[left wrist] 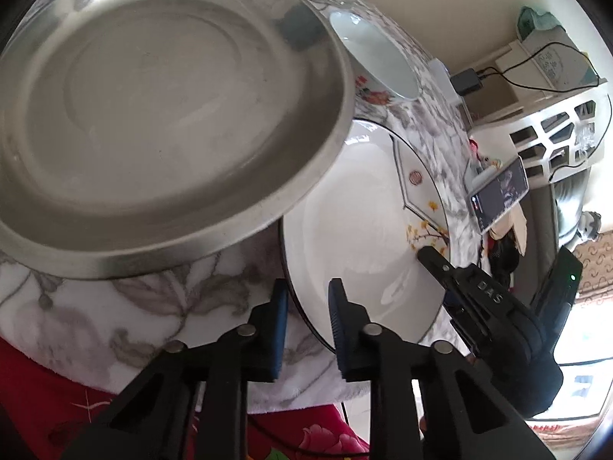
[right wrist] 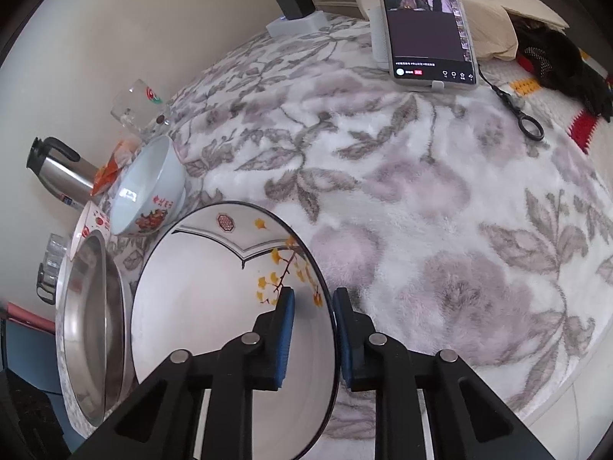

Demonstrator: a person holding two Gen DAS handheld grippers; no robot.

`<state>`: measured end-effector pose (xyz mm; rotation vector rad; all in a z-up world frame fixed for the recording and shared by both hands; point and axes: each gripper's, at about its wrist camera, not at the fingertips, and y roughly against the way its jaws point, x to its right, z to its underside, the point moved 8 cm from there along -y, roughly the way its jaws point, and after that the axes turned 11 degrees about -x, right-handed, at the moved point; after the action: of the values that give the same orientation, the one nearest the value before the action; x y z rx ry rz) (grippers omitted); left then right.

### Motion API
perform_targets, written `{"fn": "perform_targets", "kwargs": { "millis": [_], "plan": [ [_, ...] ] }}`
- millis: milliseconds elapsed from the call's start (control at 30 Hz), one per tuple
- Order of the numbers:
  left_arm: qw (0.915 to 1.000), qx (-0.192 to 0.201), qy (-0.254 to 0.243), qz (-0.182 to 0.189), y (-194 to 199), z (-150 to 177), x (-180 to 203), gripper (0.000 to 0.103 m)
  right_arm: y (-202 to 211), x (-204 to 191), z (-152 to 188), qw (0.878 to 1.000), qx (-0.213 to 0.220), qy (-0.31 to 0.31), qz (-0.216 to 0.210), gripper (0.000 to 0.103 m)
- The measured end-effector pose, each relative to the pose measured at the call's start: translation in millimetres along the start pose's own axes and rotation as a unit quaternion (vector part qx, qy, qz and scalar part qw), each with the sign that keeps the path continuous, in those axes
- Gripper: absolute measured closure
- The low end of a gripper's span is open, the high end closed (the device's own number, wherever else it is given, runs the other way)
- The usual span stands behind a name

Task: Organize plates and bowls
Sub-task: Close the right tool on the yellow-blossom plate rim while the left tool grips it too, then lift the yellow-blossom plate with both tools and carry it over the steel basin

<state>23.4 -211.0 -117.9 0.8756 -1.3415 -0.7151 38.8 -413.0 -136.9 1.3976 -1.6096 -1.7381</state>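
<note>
A white plate [left wrist: 364, 237] with yellow blossoms and a dark rim lies on the flowered cloth. My left gripper [left wrist: 308, 287] straddles its near rim, one pad on each side, shut on it. My right gripper [right wrist: 314, 293] grips the same white plate [right wrist: 214, 306] at the blossom side, one pad inside and one outside the rim; it shows from the left wrist as right gripper [left wrist: 433, 260]. A wide steel plate [left wrist: 153, 115] sits beside the white one, also seen as steel plate [right wrist: 92, 326]. A white bowl [right wrist: 149, 191] with red flowers stands behind them.
A phone [right wrist: 425, 23] is propped at the back with a charger [right wrist: 293, 0] near it. A glass [right wrist: 138, 103], a steel flask [right wrist: 61, 172] and a small red-patterned dish [right wrist: 92, 226] crowd the wall side. The cloth's edge [left wrist: 230, 391] drops to red fabric.
</note>
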Motion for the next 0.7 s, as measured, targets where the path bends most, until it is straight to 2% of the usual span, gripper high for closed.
{"fn": "perform_targets", "kwargs": {
  "millis": [233,333,700],
  "plan": [
    [0.9990,0.011,0.037,0.022,-5.8,-4.8,-8.5,0.087,-0.5,-0.3,-0.6,1.000,0.002,-0.003,-0.003,0.081],
    [0.9988,0.012,0.045,0.016,-11.7,-8.8,-10.4,0.087,-0.1,0.2,0.0,1.000,0.003,-0.004,-0.002,0.081],
    [0.9991,0.034,0.027,0.001,-13.6,-20.6,-8.3,0.088,0.4,0.8,0.2,1.000,0.005,-0.012,-0.001,0.081]
  ]
}}
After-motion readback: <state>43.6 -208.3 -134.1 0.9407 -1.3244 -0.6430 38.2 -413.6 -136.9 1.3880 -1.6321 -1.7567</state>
